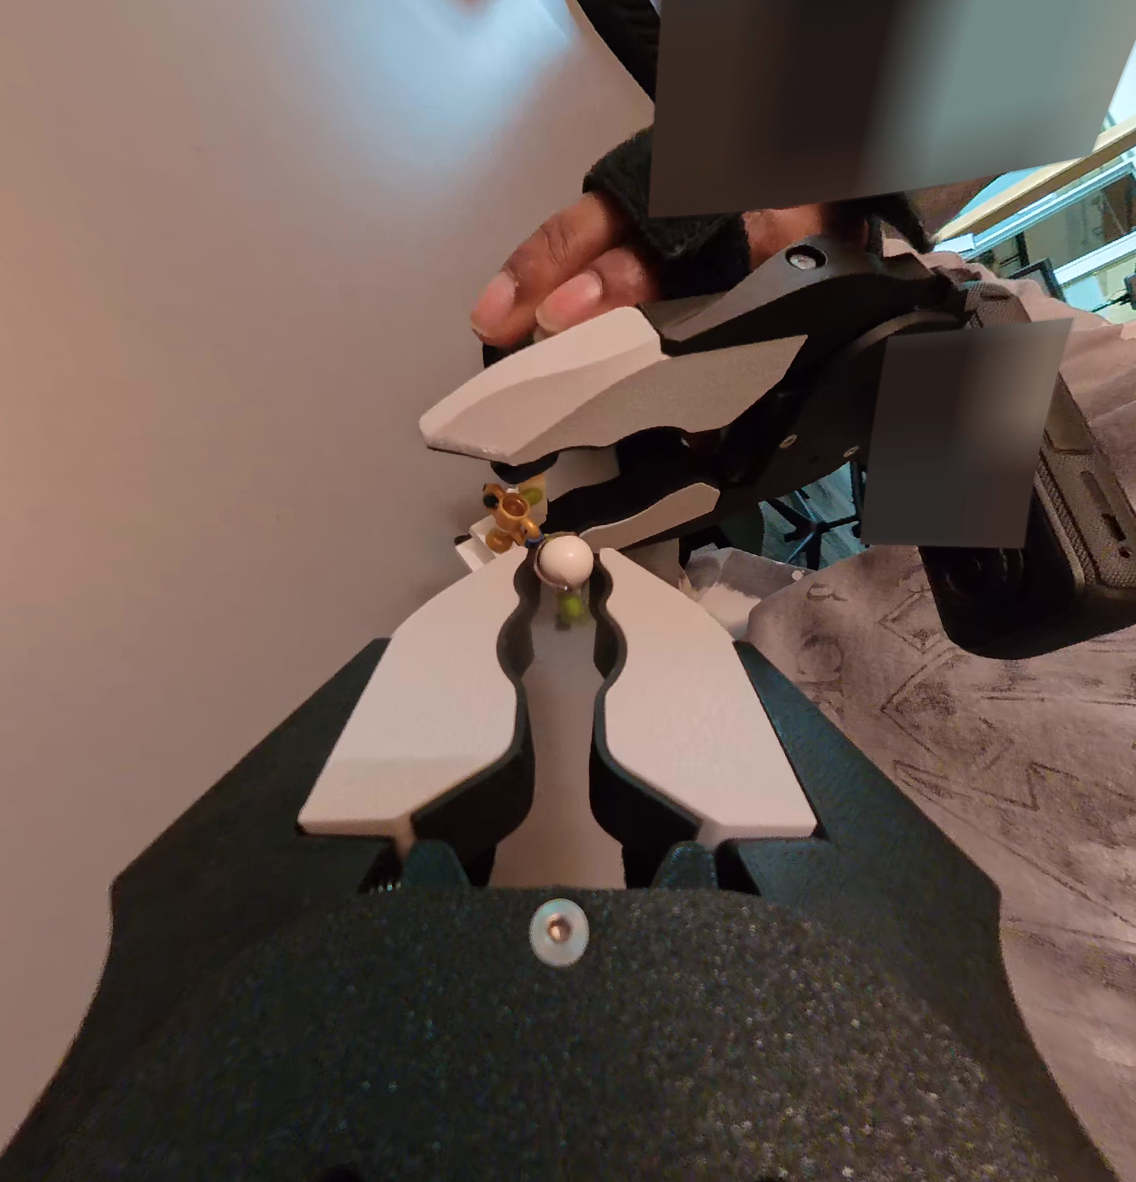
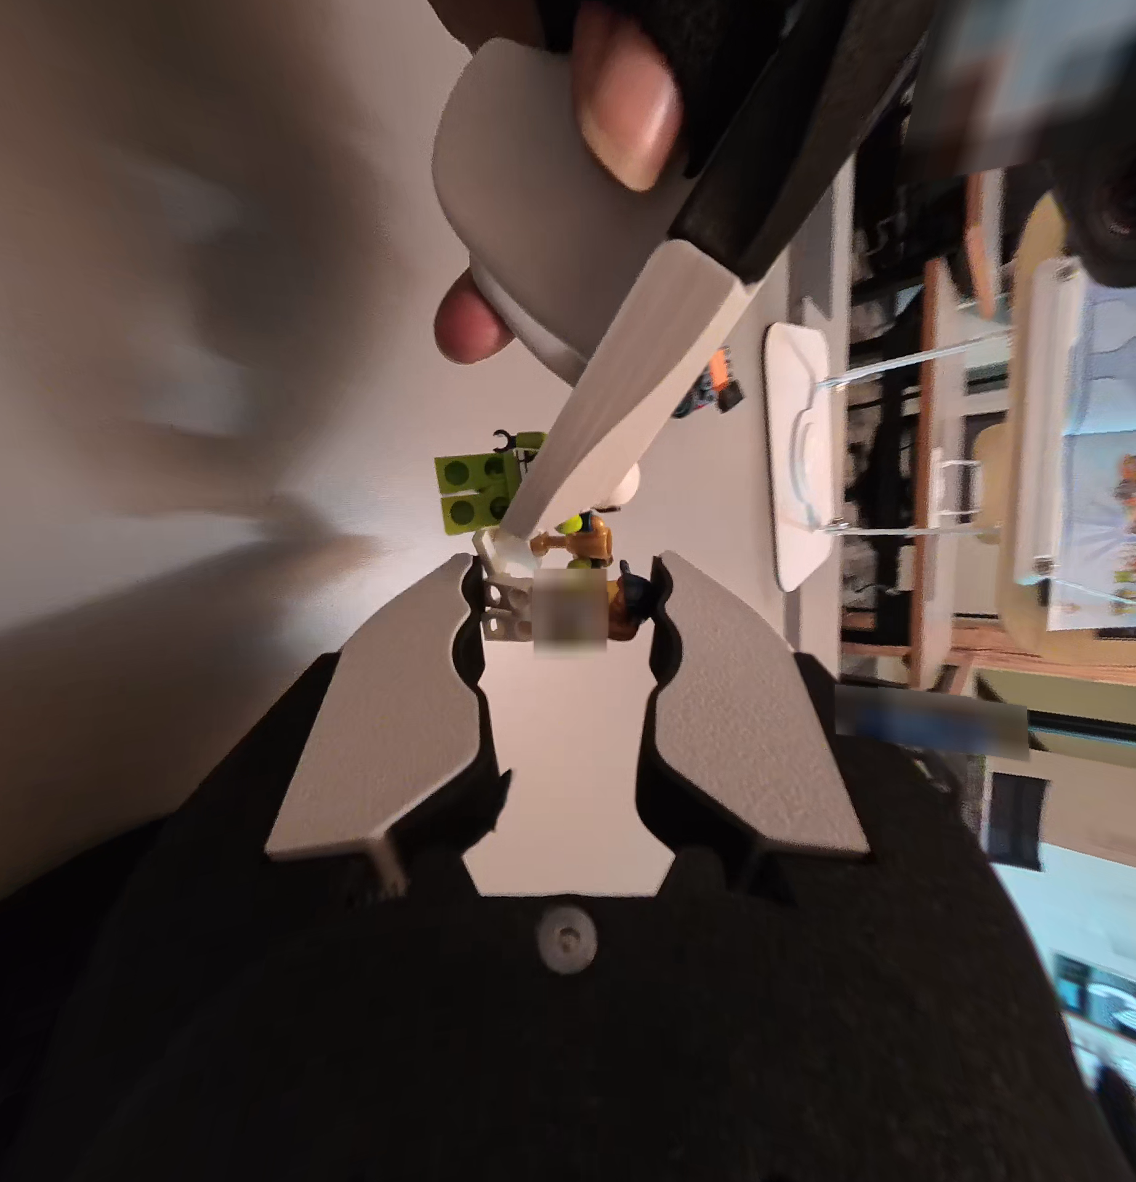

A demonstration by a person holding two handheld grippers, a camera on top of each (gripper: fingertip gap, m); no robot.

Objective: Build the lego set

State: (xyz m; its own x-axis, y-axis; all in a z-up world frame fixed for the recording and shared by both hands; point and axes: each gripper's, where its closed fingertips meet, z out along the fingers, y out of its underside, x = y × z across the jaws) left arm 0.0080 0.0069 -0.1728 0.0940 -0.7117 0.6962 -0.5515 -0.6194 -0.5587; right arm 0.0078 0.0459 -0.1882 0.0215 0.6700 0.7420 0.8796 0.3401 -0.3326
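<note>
My left gripper (image 1: 565, 563) is shut on a white round piece (image 1: 565, 555) of a small lego build, with a lime green part (image 1: 568, 607) just behind it. A gold piece (image 1: 512, 515) sticks out to the left. My right gripper (image 2: 565, 566) holds a minifigure (image 2: 626, 604) lengthwise, with the pale legs (image 2: 507, 607) at its left finger and the head at its right. Lime green bricks (image 2: 472, 492) and the gold piece (image 2: 578, 543) lie just beyond. The left gripper's fingers (image 2: 591, 448) come in from above, and the right gripper (image 1: 514, 492) shows side-on in the left wrist view.
Everything is close over a white table (image 1: 232, 384). A person's hand (image 1: 552, 275) grips the right tool. A white tray (image 2: 798, 448), small loose parts (image 2: 712, 390) and an open booklet on a clear stand (image 2: 1102, 512) are at the far side. Grey patterned cloth (image 1: 936, 735) is on the right. My two grippers' fingertips are within a few centimetres of each other.
</note>
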